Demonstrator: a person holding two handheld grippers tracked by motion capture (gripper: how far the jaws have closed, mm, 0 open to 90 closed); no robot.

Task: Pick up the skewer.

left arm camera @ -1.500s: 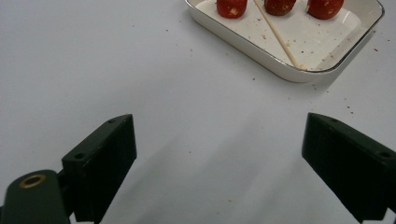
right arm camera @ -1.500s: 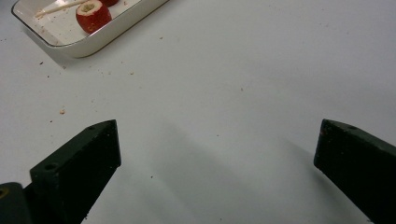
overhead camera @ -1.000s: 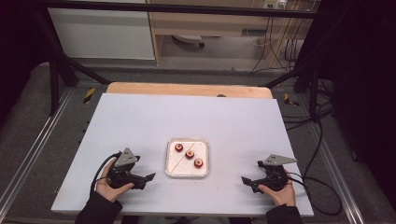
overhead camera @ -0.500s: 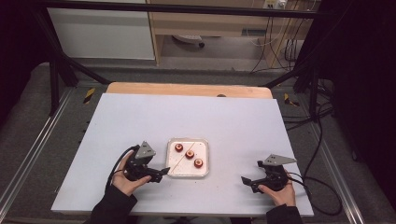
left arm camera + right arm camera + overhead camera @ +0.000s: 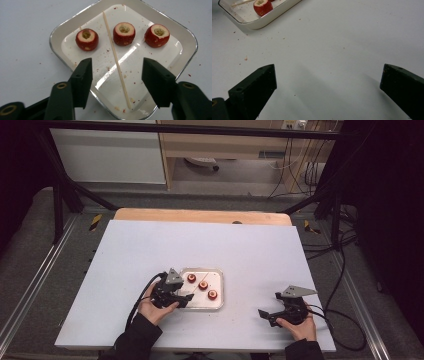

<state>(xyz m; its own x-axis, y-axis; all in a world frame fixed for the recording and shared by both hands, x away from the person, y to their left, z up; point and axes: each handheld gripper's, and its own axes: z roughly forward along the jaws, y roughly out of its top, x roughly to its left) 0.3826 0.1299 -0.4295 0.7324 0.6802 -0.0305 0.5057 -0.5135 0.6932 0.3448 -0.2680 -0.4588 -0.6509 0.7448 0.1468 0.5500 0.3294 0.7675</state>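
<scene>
Left claw (image 5: 116, 75) had slid in to the tray (image 5: 75, 23), jaws narrowing, ungripped, astride the skewer (image 5: 116, 60) lying in it | step: pickup | next: pinch | right claw (image 5: 328, 82) released, well right of tray.

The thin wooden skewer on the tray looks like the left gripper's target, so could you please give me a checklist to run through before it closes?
1. Thin wooden skewer lies between the jaws of the left gripper: ok.
2. Jaws have just been closing; pads not yet touching the skewer: ok, still open.
3. Three cored red fruit pieces stand beyond the jaws, apart from them: ok.
4. Skewer lies flat on the shallow white square tray; whether the pads can get under it: cannot tell.
5. Right gripper open over bare white table, away from the tray: ok.
</scene>
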